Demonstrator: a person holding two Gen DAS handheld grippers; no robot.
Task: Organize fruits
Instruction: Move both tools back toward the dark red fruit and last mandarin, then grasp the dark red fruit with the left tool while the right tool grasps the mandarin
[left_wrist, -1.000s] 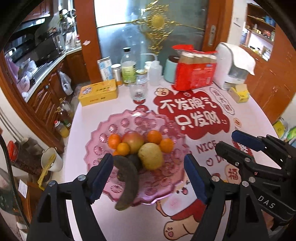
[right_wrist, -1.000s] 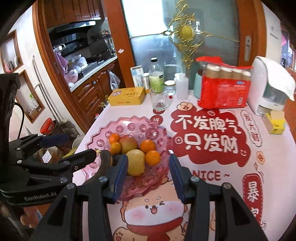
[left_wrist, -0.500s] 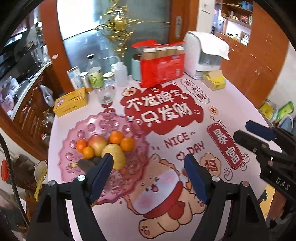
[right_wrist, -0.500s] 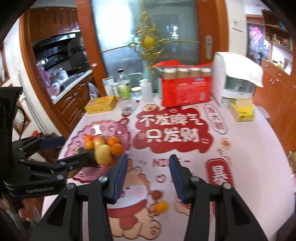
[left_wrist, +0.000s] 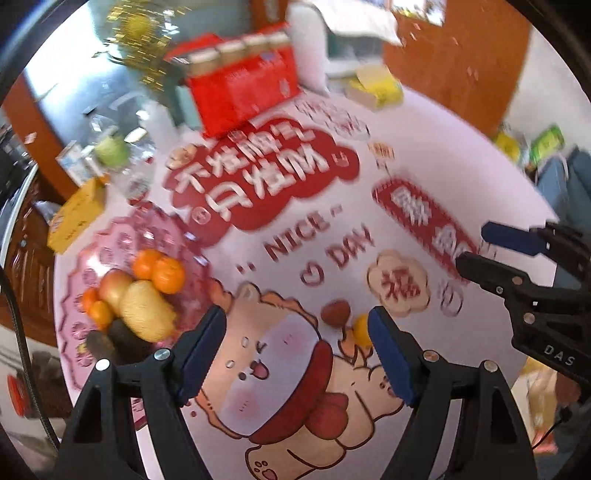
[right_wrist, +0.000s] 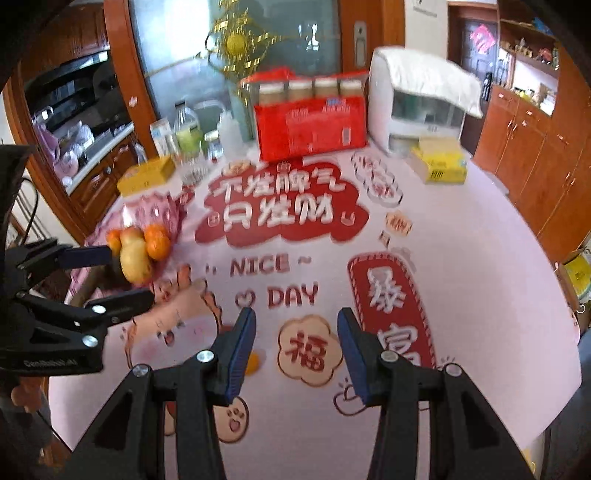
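here, in the left wrist view, the left gripper (left_wrist: 297, 350) hangs above the printed tablecloth (left_wrist: 424, 122) with its blue-padded jaws spread wide and nothing between them. a small orange (left_wrist: 361, 329) lies loose on the cloth just beside the inner face of the right-hand finger, partly hidden by it, and a dark red spot sits close to its left; whether that spot is fruit or print cannot be told. to the left stands the pink glass fruit plate (left_wrist: 162, 229), holding a yellowish pear (left_wrist: 147, 311), an apple (left_wrist: 112, 291), several oranges (left_wrist: 168, 274) and a dark, blurred fruit at the near rim. the right gripper (left_wrist: 476, 247) reaches in from the right edge, its jaws apart and empty. a red carton (left_wrist: 245, 83) stands at the far side of the table.

in the right wrist view, the right gripper (right_wrist: 296, 341) hovers over the cloth with its jaws spread, holding nothing. the small orange (right_wrist: 252, 362) peeks out just behind the left-hand finger, resting on the cloth well apart from the fruit plate (right_wrist: 162, 210). the left gripper (right_wrist: 122, 275) enters from the left with parted jaws, in front of the pear (right_wrist: 136, 258) and oranges (right_wrist: 157, 242) on the plate. behind, a yellow box (right_wrist: 146, 179) and the red carton (right_wrist: 312, 127) stand near the far edge.
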